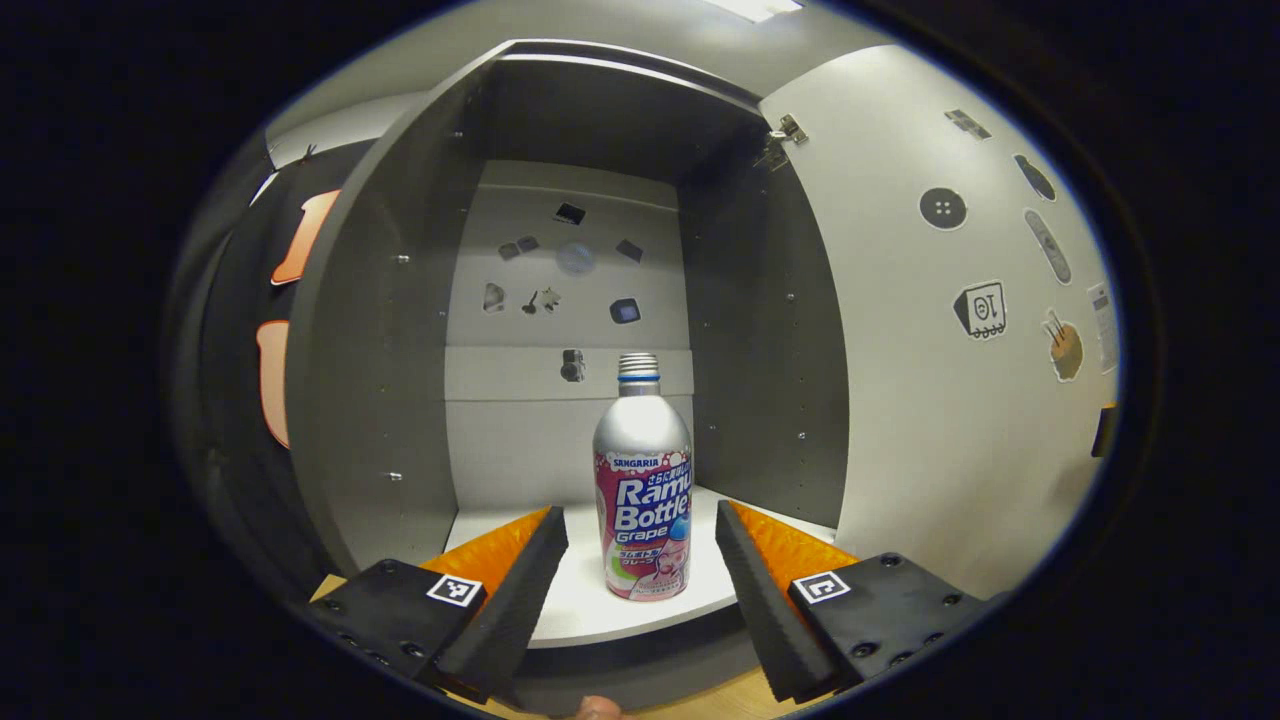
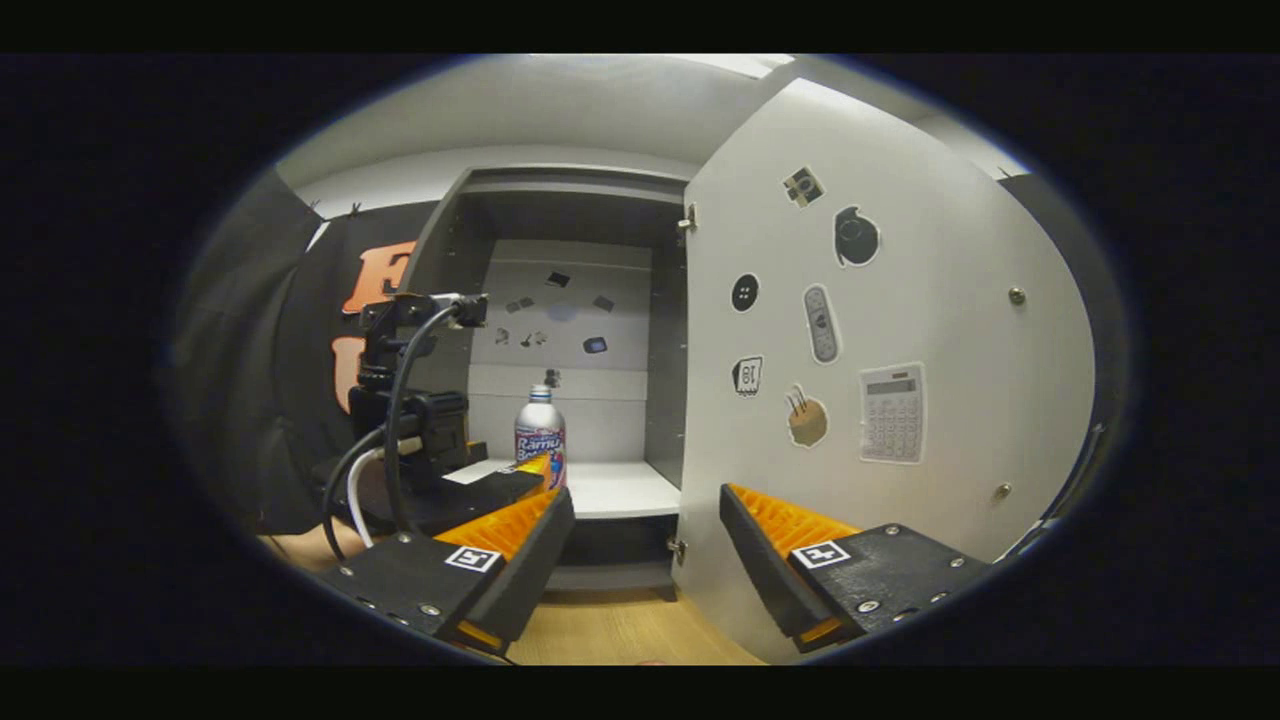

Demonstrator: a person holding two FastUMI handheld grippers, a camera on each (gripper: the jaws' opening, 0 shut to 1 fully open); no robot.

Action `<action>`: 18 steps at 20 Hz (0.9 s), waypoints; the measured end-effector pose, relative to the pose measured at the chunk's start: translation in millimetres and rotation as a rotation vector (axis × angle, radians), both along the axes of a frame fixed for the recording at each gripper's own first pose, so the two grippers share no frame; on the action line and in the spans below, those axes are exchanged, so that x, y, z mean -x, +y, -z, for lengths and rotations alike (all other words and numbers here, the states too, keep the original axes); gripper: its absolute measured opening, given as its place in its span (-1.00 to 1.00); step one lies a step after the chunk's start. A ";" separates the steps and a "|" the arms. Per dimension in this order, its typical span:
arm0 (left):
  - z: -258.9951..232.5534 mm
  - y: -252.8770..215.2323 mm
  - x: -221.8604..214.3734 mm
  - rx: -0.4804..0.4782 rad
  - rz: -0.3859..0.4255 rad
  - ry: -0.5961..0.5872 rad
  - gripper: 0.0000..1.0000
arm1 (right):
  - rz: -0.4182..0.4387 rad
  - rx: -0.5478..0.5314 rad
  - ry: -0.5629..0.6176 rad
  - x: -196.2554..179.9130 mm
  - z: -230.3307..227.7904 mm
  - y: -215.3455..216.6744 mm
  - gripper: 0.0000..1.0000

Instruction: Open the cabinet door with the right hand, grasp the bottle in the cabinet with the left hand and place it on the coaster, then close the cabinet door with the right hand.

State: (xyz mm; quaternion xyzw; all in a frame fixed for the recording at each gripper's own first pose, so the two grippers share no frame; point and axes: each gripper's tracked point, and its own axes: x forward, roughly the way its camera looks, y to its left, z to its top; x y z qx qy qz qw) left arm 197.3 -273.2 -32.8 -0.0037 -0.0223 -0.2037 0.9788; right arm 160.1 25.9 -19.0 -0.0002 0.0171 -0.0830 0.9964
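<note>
**Door open, left tool lined up on the bottle**

The cabinet (image 1: 400,330) stands with its front toward me, its interior open to view, because the cabinet door (image 2: 900,330) is swung fully out to the right on its hinges. That clears the whole mouth of the cabinet, so the first step of the task looks done, and the way in is free for the reach. The inside face of the door carries a scatter of stickers.

The shelf (image 1: 585,600) inside is pale and bare except for one thing. The bottle (image 1: 643,480) stands upright on it, near the front edge and a little right of centre, easy to reach without going deep.

The left tool (image 1: 640,560) is spread wide, its two fingers flanking the bottle with a gap on each side, touching nothing. I judge it is placed so that a short push forward and a squeeze would take the bottle around its body.

The right tool (image 2: 645,540) hangs back above the wooden tabletop (image 2: 620,630), spread wide and holding nothing, just beside the door's inner face, likely waiting to close it later. The coaster I cannot place from here.
</note>
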 end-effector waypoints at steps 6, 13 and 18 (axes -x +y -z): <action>-4.3 -10.0 -18.4 0.024 -0.003 -0.016 0.94 | -0.002 0.023 0.005 -3.1 -0.5 1.3 0.82; 5.6 -12.4 -42.3 0.022 -0.051 -0.010 0.94 | -0.009 0.005 0.019 10.8 1.6 -4.5 0.84; 15.3 -14.7 -52.9 0.041 -0.062 0.030 0.89 | -0.015 -0.030 0.017 7.6 6.7 -15.1 0.84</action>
